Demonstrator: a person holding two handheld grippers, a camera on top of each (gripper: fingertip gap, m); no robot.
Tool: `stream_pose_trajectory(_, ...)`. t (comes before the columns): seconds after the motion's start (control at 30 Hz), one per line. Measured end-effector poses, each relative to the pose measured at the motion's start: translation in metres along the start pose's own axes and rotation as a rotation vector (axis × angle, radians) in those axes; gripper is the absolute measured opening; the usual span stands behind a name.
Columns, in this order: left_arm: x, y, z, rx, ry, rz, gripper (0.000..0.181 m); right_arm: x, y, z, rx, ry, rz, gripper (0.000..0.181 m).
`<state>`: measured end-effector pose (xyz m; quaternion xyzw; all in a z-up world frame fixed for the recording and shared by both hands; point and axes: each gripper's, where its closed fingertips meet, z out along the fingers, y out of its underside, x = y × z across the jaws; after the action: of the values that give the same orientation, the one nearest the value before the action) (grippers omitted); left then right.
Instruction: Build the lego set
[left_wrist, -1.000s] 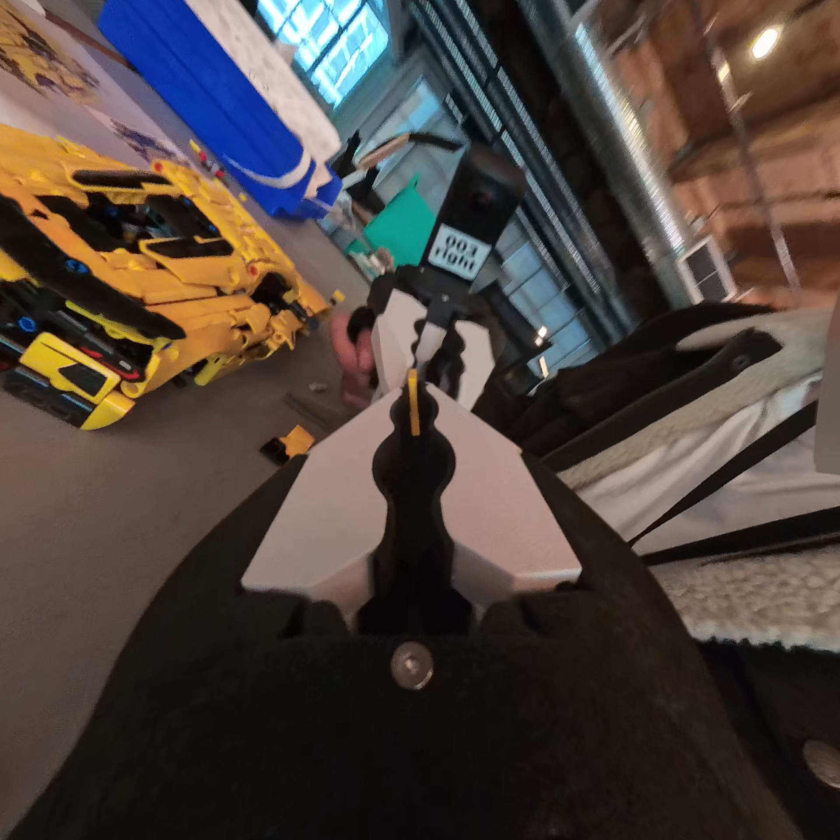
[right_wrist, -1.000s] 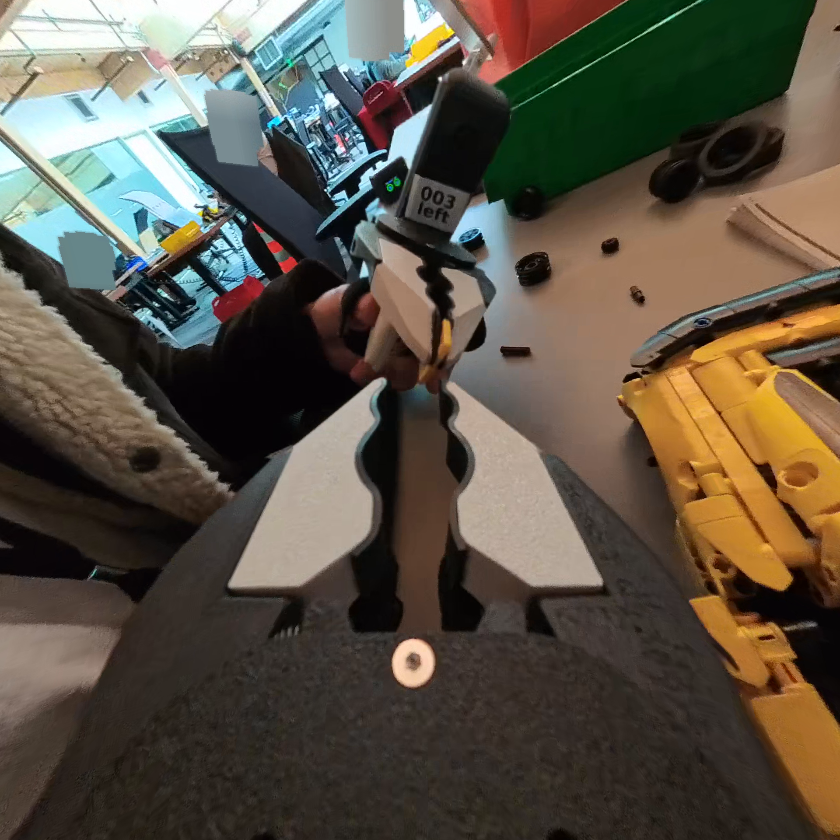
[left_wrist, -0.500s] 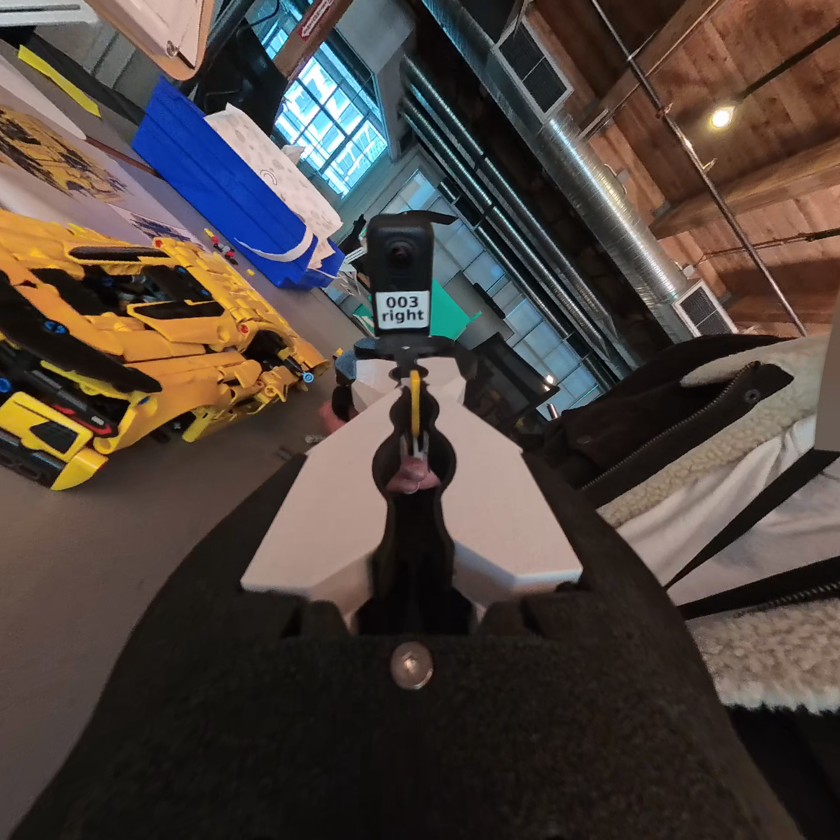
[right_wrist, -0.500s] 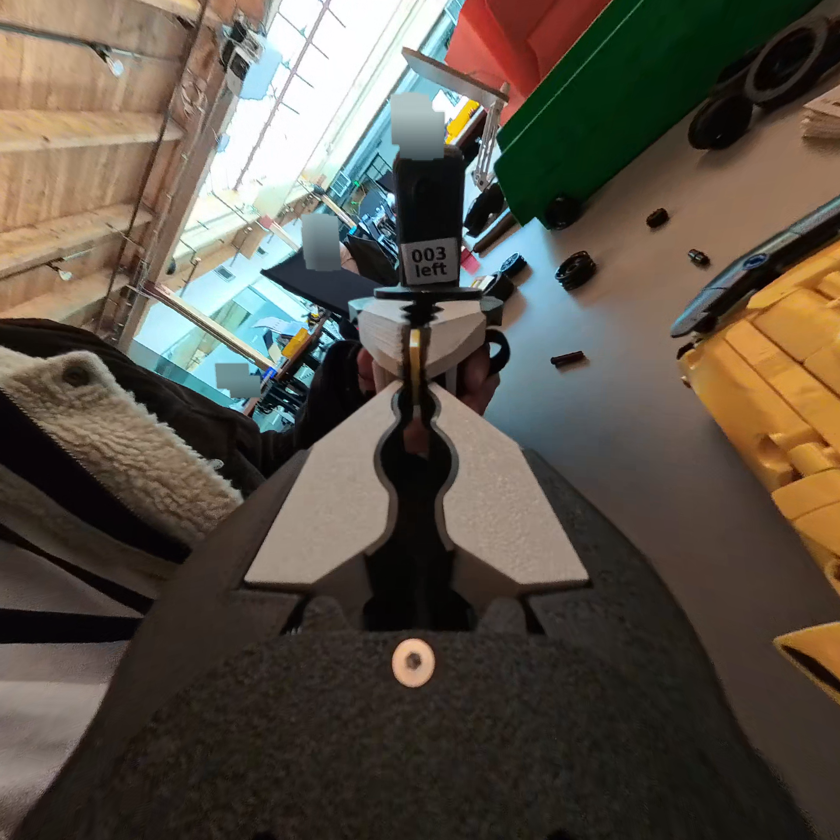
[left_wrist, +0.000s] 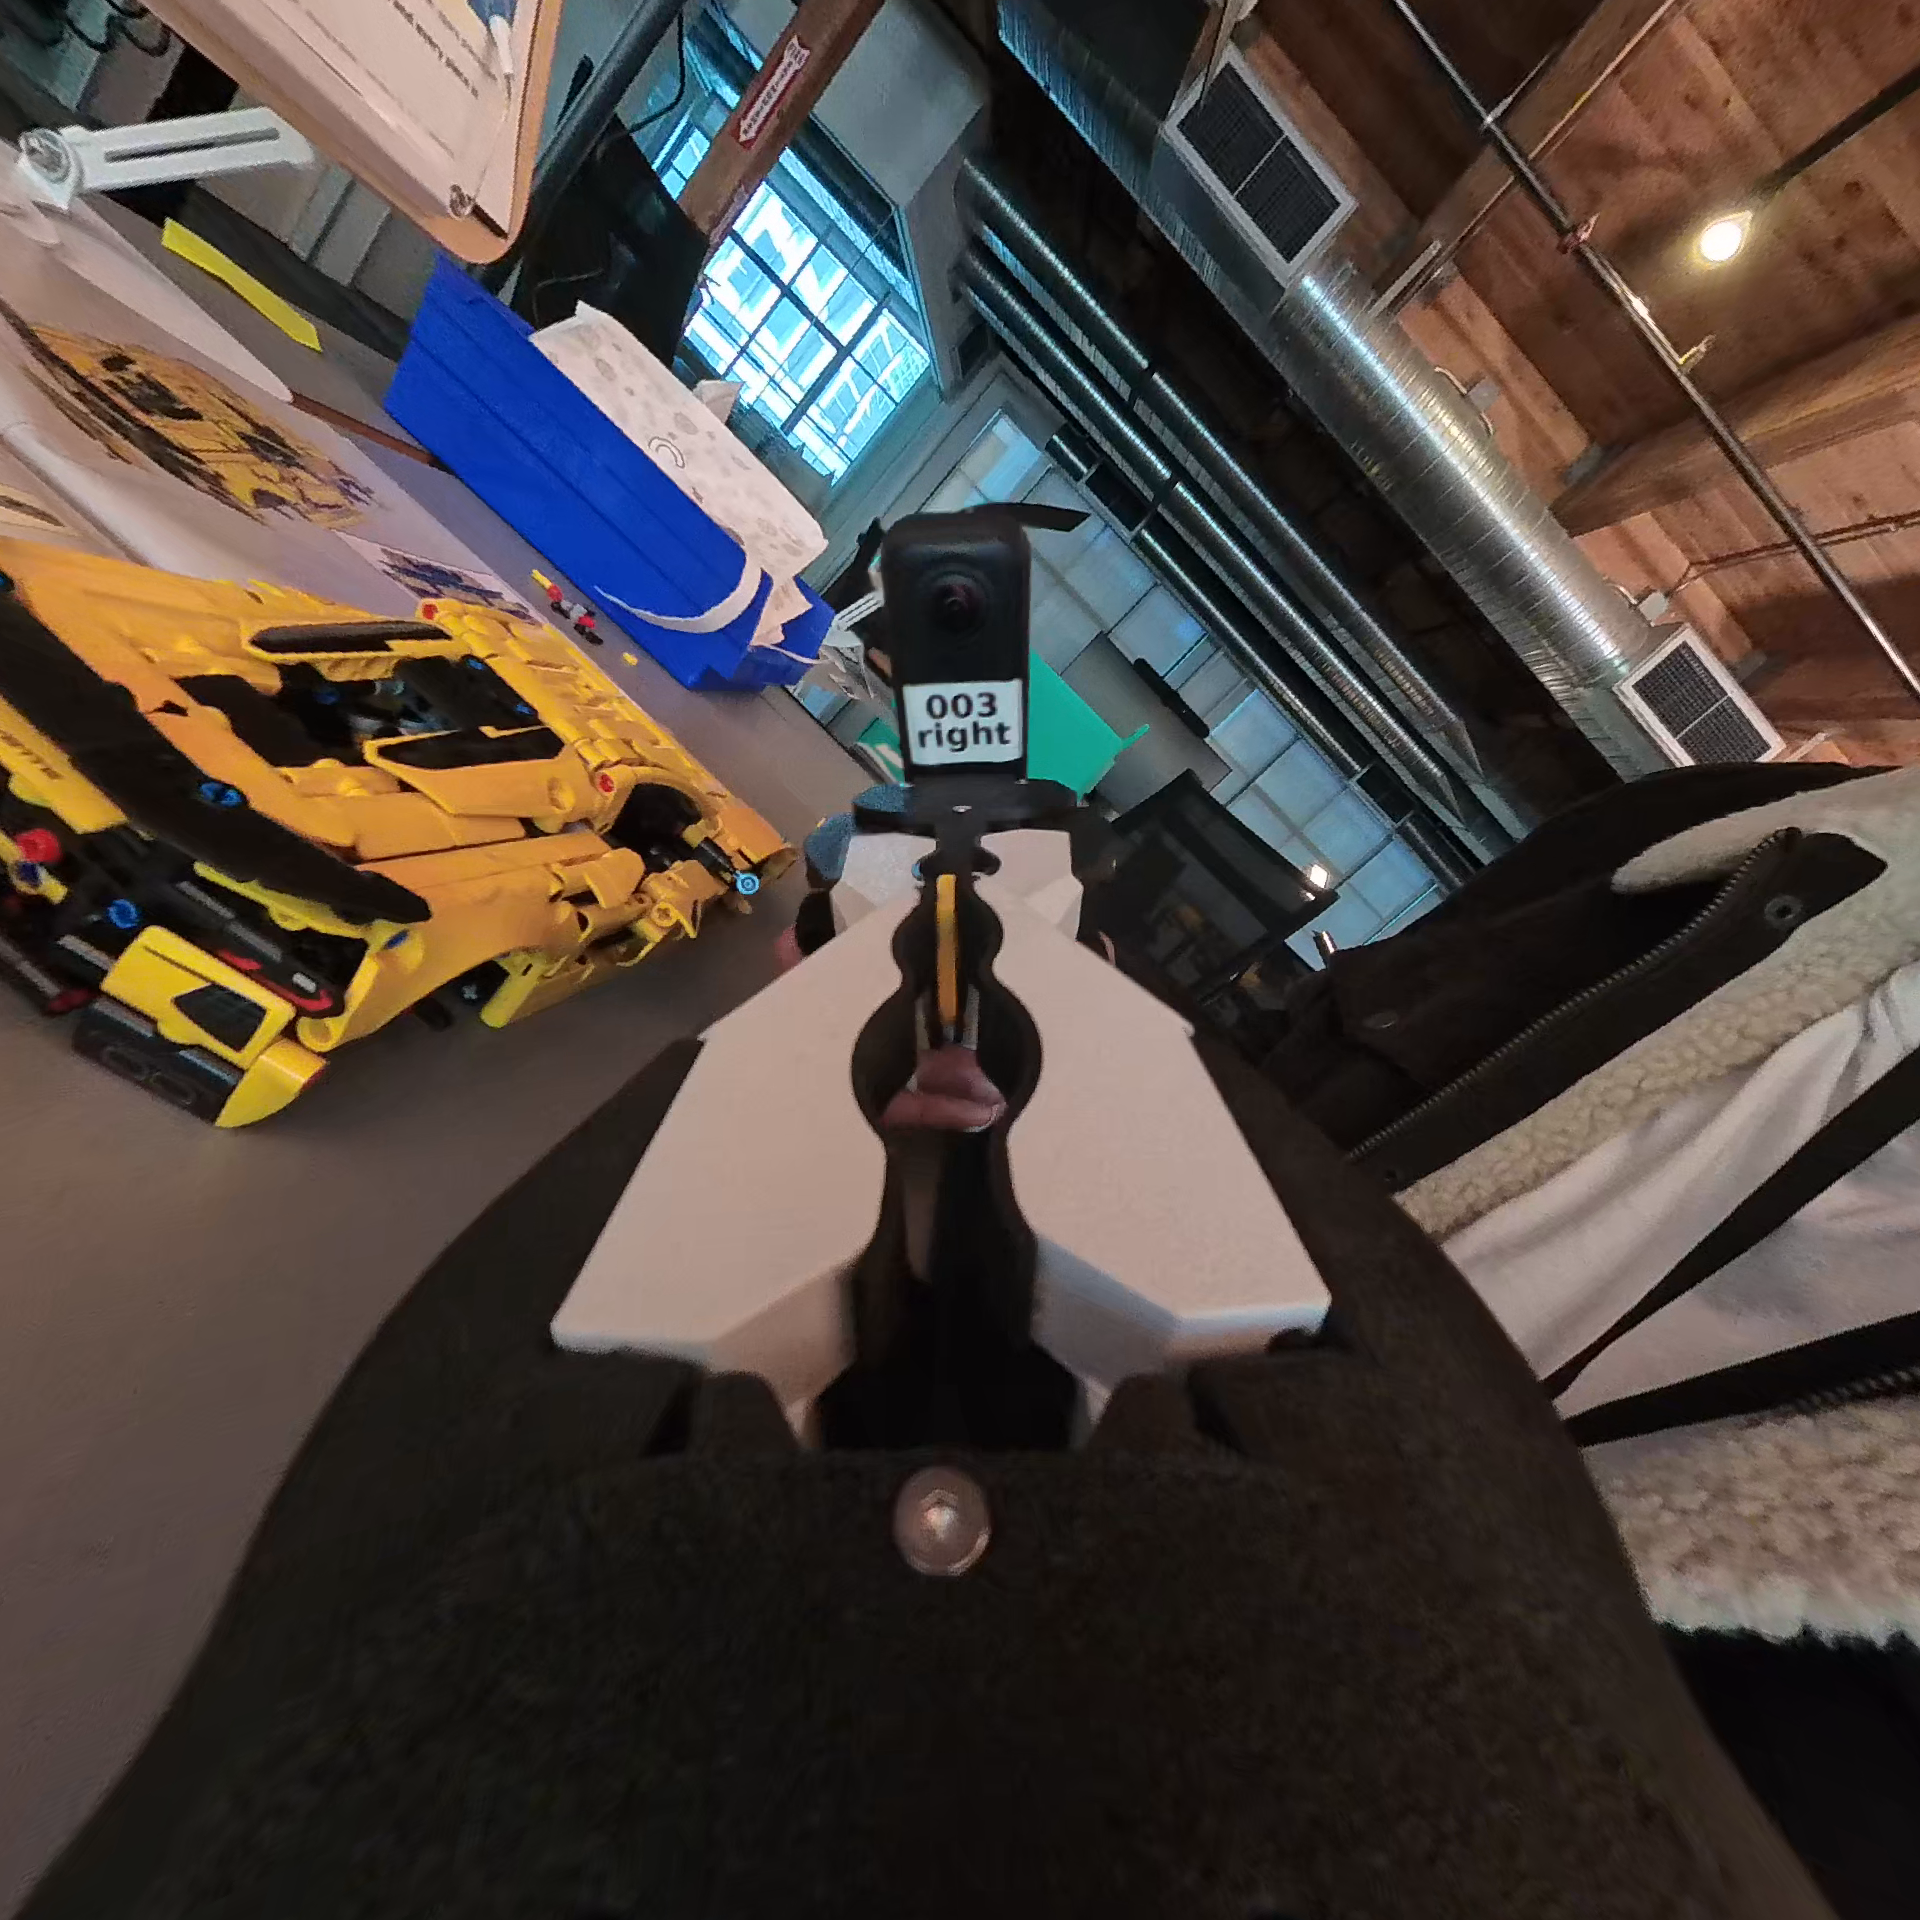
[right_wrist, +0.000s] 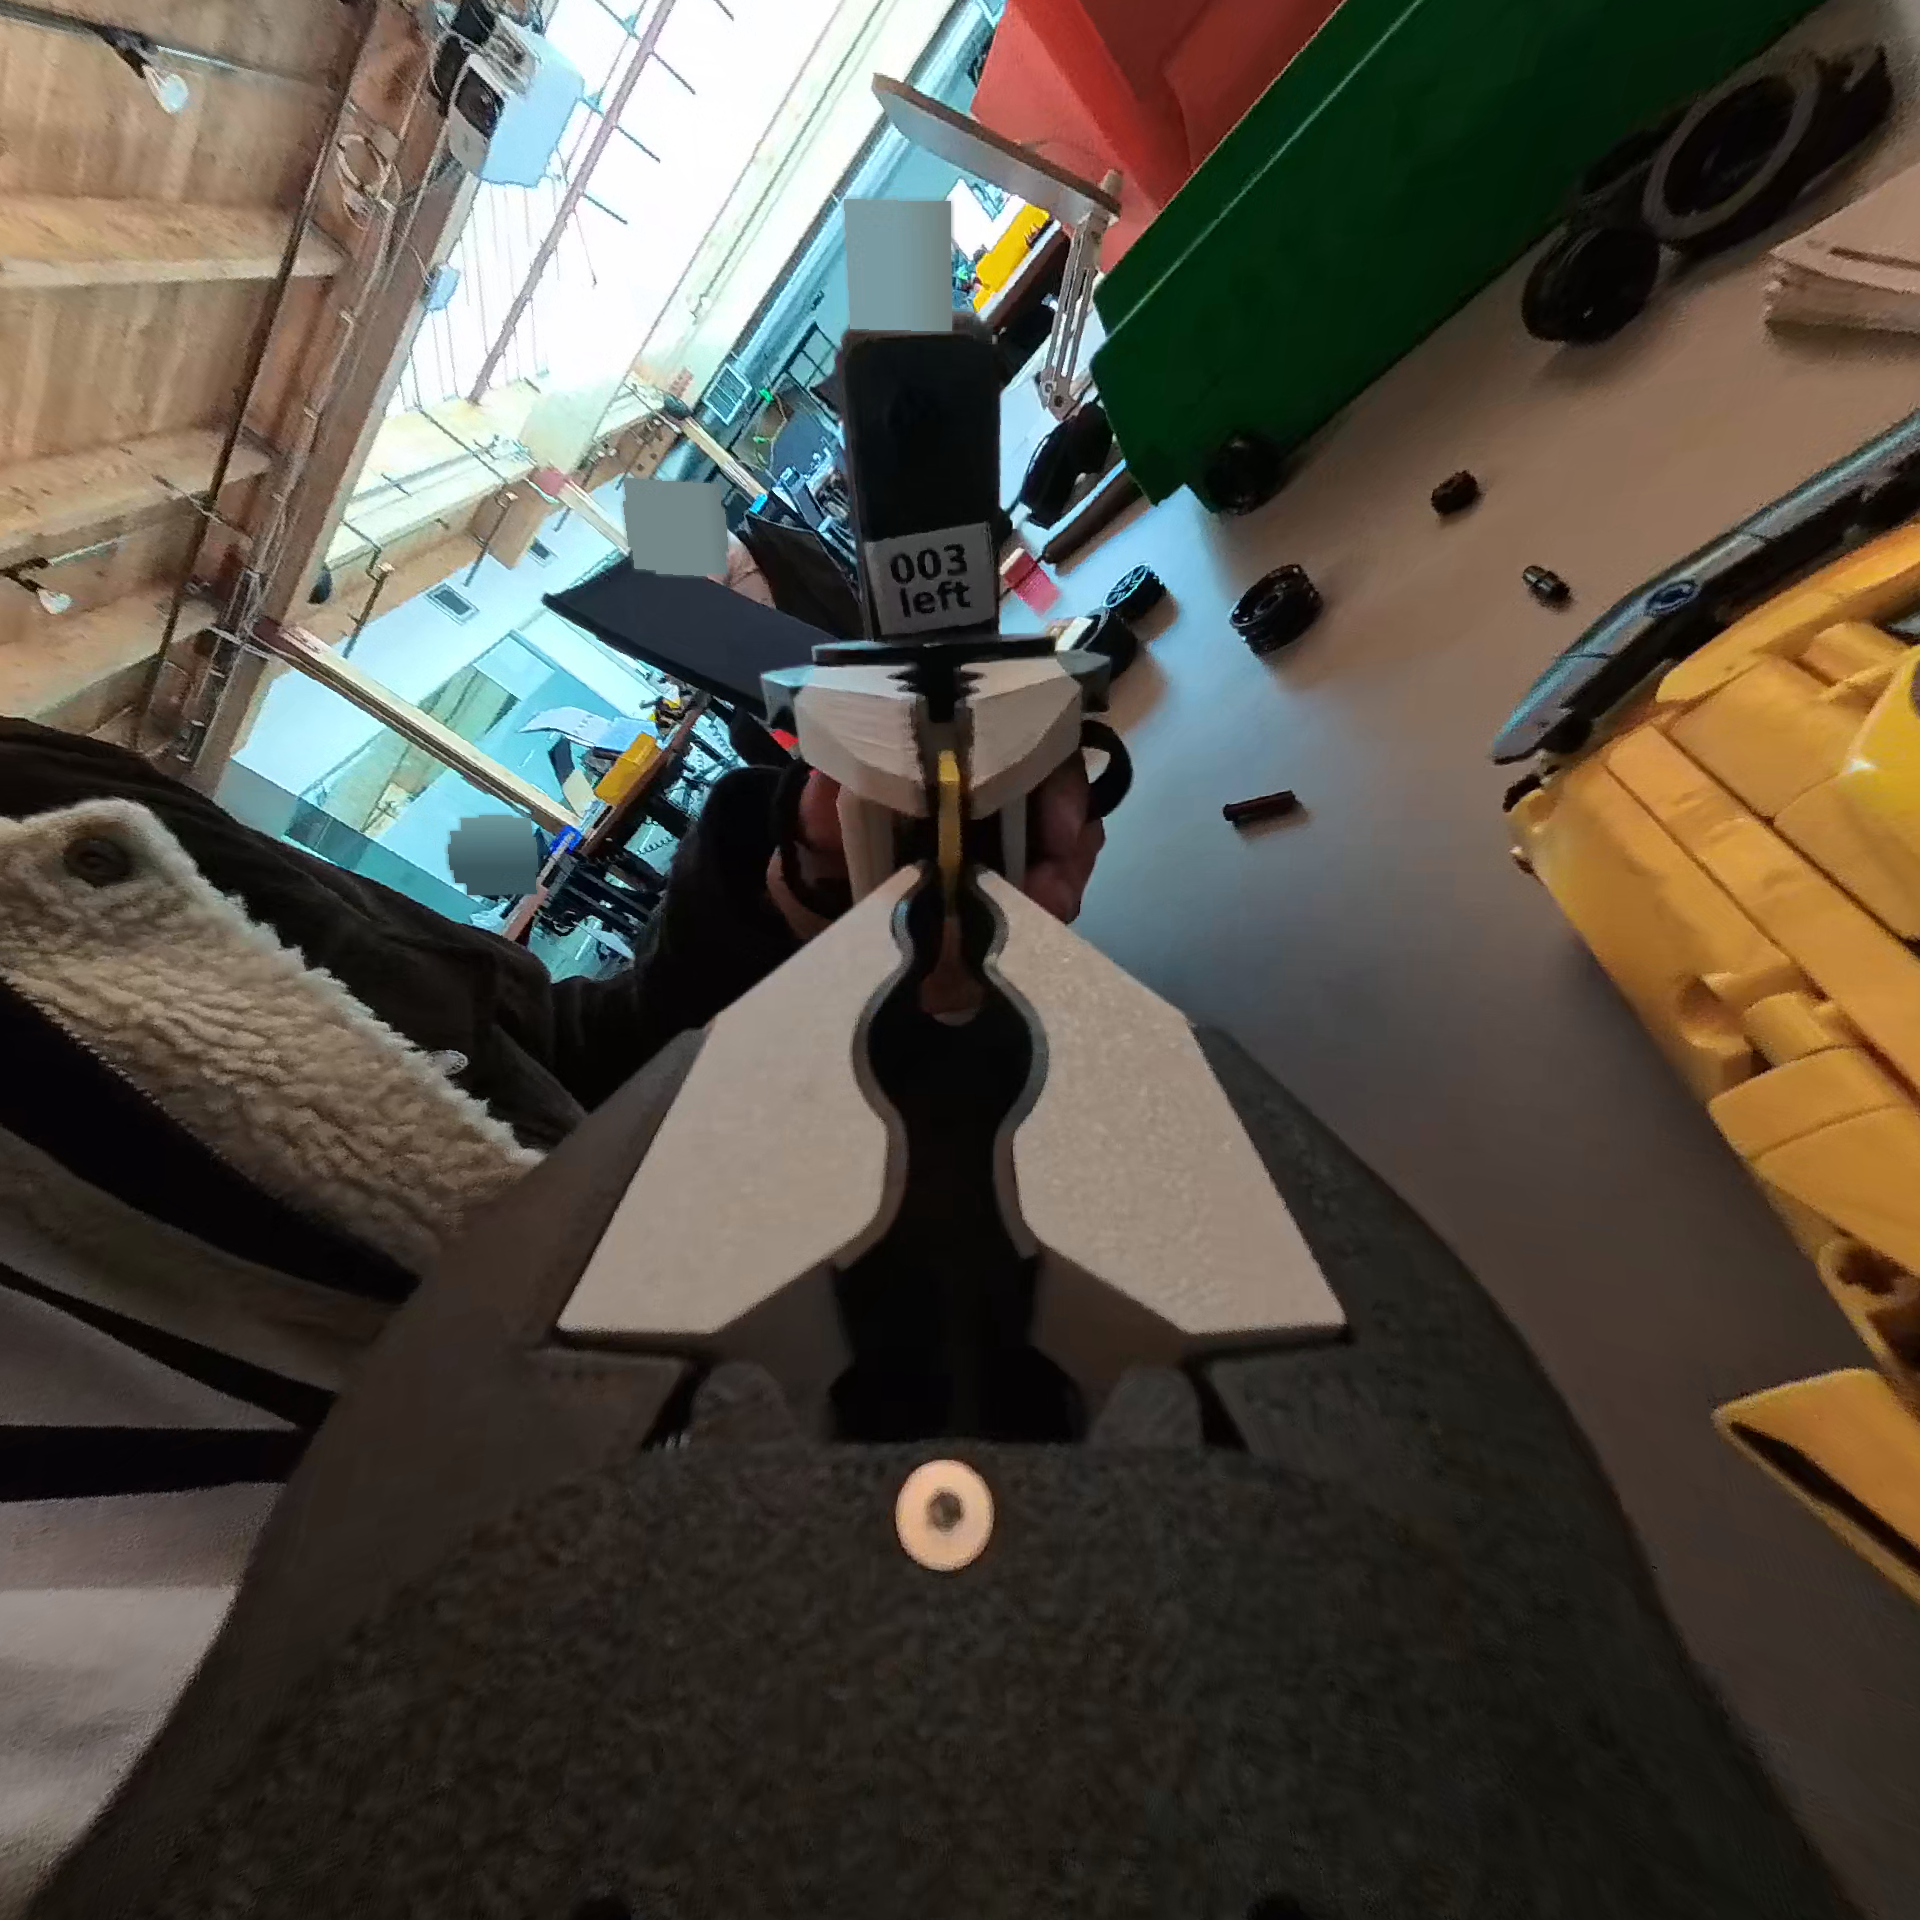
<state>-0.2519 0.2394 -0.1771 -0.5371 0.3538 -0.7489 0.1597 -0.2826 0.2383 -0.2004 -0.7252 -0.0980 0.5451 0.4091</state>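
The left tool (left_wrist: 943, 935) and the right tool (right_wrist: 948, 883), raised above the grey table (left_wrist: 208, 1247), face each other tip to tip, each with its white fingers pressed together on an opposite end of one thin yellow plastic lego strip (left_wrist: 944, 956). The large, partly built yellow-and-black lego car (left_wrist: 312, 810) rests on the table to the left tool's left, well apart from the strip. Loose black lego wheels (right_wrist: 1273, 608) lie on the table near a green bin (right_wrist: 1403, 239).

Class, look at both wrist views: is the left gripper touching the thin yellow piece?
Touching. In the left wrist view the left gripper is shut on the thin yellow piece, which runs between its white fingers with no gap either side.
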Motion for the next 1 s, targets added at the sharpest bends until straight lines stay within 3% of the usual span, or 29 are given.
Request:
stream_pose_trajectory(0.43, -0.001, -0.001, -0.003, 0.014, 0.026, -0.068, 0.003, 0.001, 0.000, -0.002, 0.002, 0.002, -0.012, 0.003)
stream_pose_trajectory(0.63, 0.001, -0.006, -0.007, 0.041, 0.062, -0.100, 0.002, -0.001, -0.012, -0.010, 0.073, -0.053, 0.051, 0.002)
stream_pose_trajectory(1.0, 0.002, 0.003, -0.002, -0.025, 0.006, 0.017, 0.003, -0.003, -0.008, -0.008, 0.049, -0.058, 0.061, 0.002)
